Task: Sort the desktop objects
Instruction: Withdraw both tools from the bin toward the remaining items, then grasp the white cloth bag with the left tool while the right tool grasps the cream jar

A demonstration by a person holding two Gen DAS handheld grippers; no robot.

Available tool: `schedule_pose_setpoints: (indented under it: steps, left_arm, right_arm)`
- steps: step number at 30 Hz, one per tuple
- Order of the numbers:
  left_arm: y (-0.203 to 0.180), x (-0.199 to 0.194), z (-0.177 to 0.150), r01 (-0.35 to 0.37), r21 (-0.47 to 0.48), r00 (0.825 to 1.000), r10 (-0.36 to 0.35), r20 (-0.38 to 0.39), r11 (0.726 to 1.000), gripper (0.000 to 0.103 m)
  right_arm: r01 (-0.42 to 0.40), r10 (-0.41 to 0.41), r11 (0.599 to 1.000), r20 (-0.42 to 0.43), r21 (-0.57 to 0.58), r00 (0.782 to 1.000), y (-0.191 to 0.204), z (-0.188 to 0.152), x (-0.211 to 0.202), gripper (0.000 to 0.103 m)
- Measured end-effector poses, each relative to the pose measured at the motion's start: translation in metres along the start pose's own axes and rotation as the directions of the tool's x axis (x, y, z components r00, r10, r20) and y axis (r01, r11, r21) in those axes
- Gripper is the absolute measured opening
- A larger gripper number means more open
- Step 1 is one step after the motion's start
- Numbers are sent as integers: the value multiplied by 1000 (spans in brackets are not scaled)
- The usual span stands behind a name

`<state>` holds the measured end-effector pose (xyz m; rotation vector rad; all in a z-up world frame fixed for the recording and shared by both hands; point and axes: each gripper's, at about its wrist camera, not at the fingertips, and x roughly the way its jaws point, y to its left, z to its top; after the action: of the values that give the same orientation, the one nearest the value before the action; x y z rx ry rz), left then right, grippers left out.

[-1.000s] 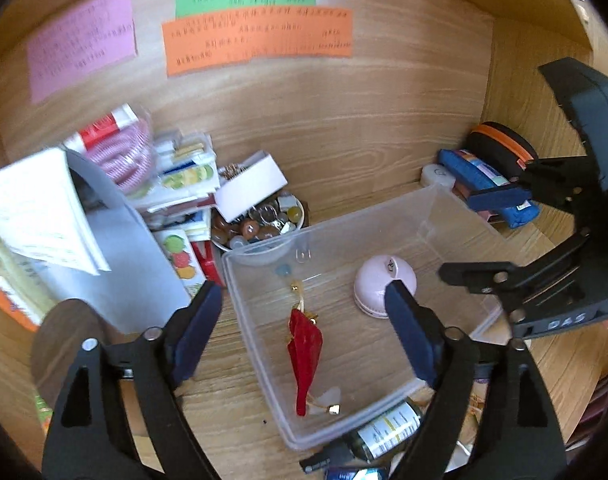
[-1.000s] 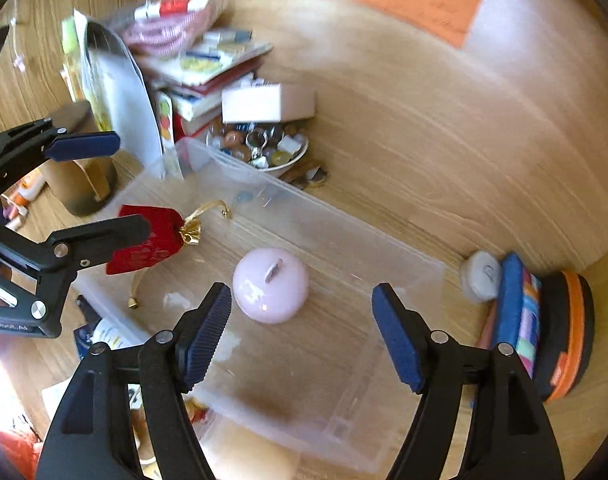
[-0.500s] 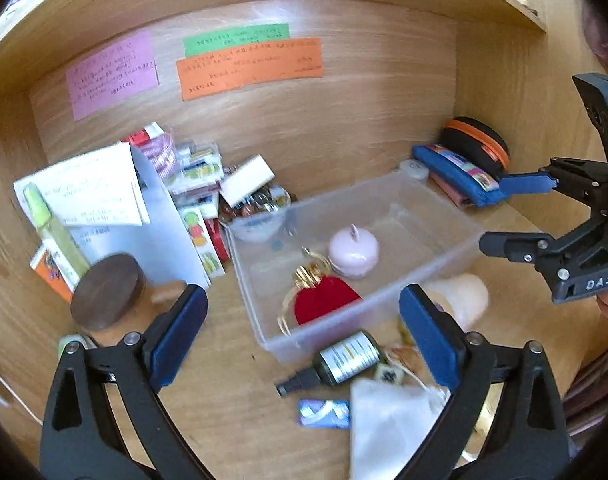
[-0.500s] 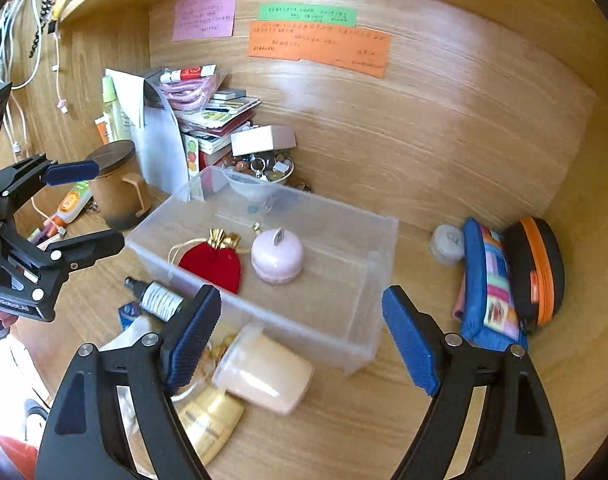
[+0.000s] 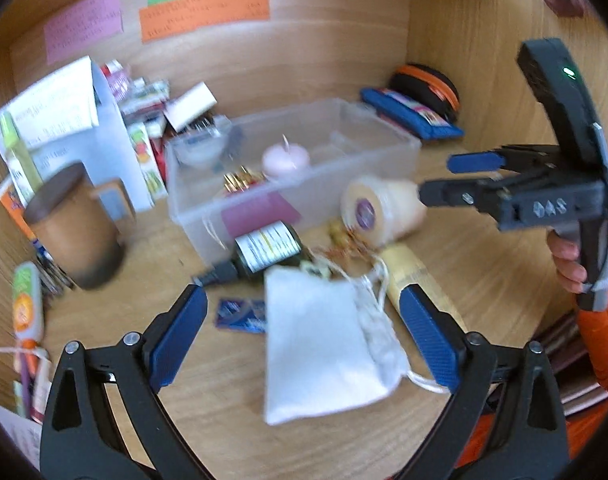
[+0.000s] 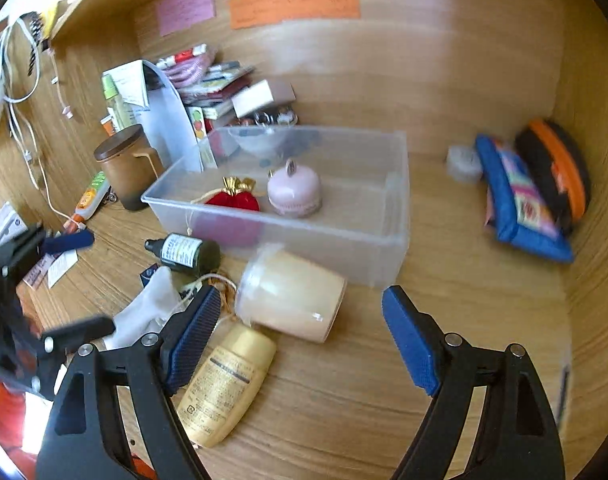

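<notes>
A clear plastic bin [image 6: 344,236] [image 5: 384,160] holds a red pouch [image 6: 234,200] and a pink round case [image 6: 295,190] [image 5: 285,159]. In front of it lie a cream jar on its side [image 6: 290,300] [image 5: 378,210], a gold tube [image 6: 224,384] [image 5: 418,284], a dark dropper bottle [image 6: 182,252] [image 5: 264,252] and a white drawstring bag [image 5: 324,344] [image 6: 148,312]. My left gripper [image 5: 302,336] is open, above the white bag. My right gripper [image 6: 296,336] is open, just in front of the jar; it also shows in the left wrist view [image 5: 456,178].
A brown lidded mug [image 5: 74,228] [image 6: 126,164] stands left of the bin. Books, papers and a bowl of trinkets [image 6: 264,120] crowd the back left. A blue pouch [image 6: 520,204] and an orange-black case [image 6: 556,168] lean in the right corner. A small blue packet [image 5: 240,316] lies by the bag.
Both grippers have pulled back from over the bin toward the desk's front, still open. The red pouch now lies in the bin, and the loose items in front have come into view.
</notes>
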<state>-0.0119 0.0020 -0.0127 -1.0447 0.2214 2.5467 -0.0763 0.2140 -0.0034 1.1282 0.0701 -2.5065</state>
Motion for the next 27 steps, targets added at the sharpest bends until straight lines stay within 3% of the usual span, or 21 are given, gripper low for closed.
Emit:
schedule_pose_setpoints:
  steps: [8, 16, 22, 27]
  left_arm:
    - [-2, 32, -28, 34, -46, 993, -39, -113, 998, 98]
    - [-4, 43, -29, 97, -56, 986, -103, -135, 994, 99]
    - [-15, 54, -30, 66, -19, 989, -68, -135, 998, 99]
    - [-17, 51, -30, 48, -15, 994, -49, -102, 999, 82]
  right_arm:
    - [-18, 21, 999, -74, 42, 997, -1, -6, 33, 81]
    - [17, -15, 1000, -108, 24, 994, 9, -1, 59, 82]
    - [17, -14, 999, -82, 38, 997, 6, 1, 64, 81]
    - [14, -14, 1000, -58, 3, 998, 11, -1, 60, 73]
